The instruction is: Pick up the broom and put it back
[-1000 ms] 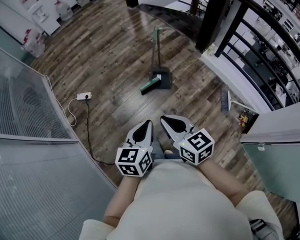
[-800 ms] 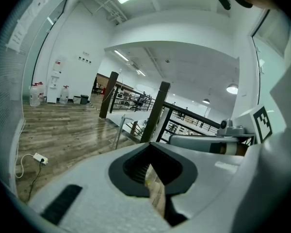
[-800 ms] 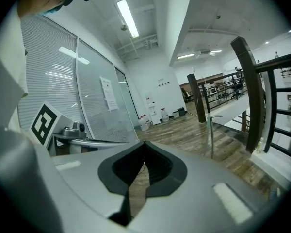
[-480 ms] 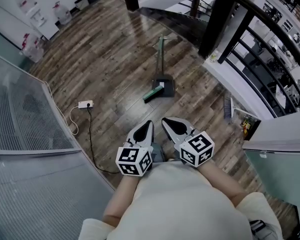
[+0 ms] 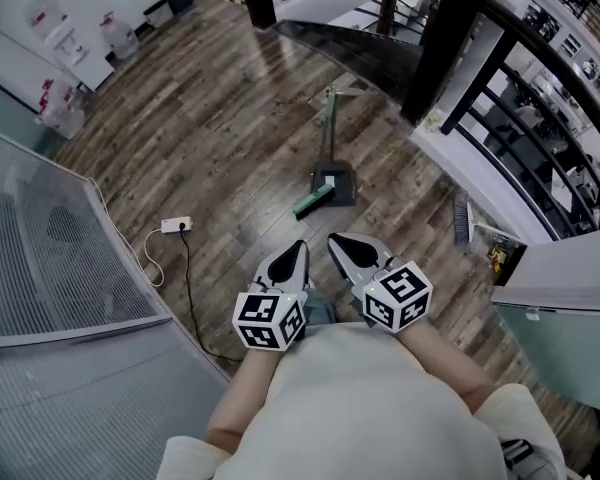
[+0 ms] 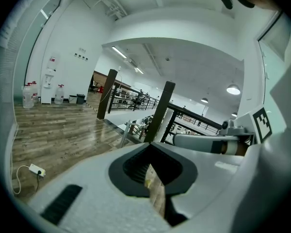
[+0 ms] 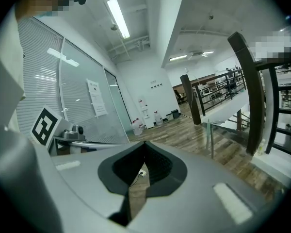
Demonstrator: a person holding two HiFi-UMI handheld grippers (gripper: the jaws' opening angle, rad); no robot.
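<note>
**Both grippers empty, broom well out of reach**

At the left of the head view a glass wall point(image 5: 70, 268) bounds the wooden floor point(image 5: 230, 118). Just right of it a power strip point(image 5: 176, 226) lies with its cord point(image 5: 188, 288) trailing down the frame, a likely trip point on any path forward.

At lower centre the left gripper point(image 5: 298, 250) is held against the person's waist, tip pointing up the frame. Its own view shows the 2 jaws pressed together with only a sliver of floor between them, so it carries nothing. There is nothing within reach to grasp, which probably explains the tucked, closed pose.

Above it, mid-frame, a dustpan point(image 5: 332, 182) stands on the floor with its pole upright, and a green bar point(image 5: 311, 202) lies touching its left edge. I cannot tell what that bar is. The standing dustpan looks like the spot where the broom belongs.

The right gripper point(image 5: 338, 240) sits just beside the left one in the same pose, jaws closed on nothing.

At centre right, the broom point(image 5: 463, 218), as I read the bristled head, lies flat on the floor beside the base of the railing point(image 5: 540, 98). It is well apart from both grippers and from the dustpan. The pickup has not begun.
</note>
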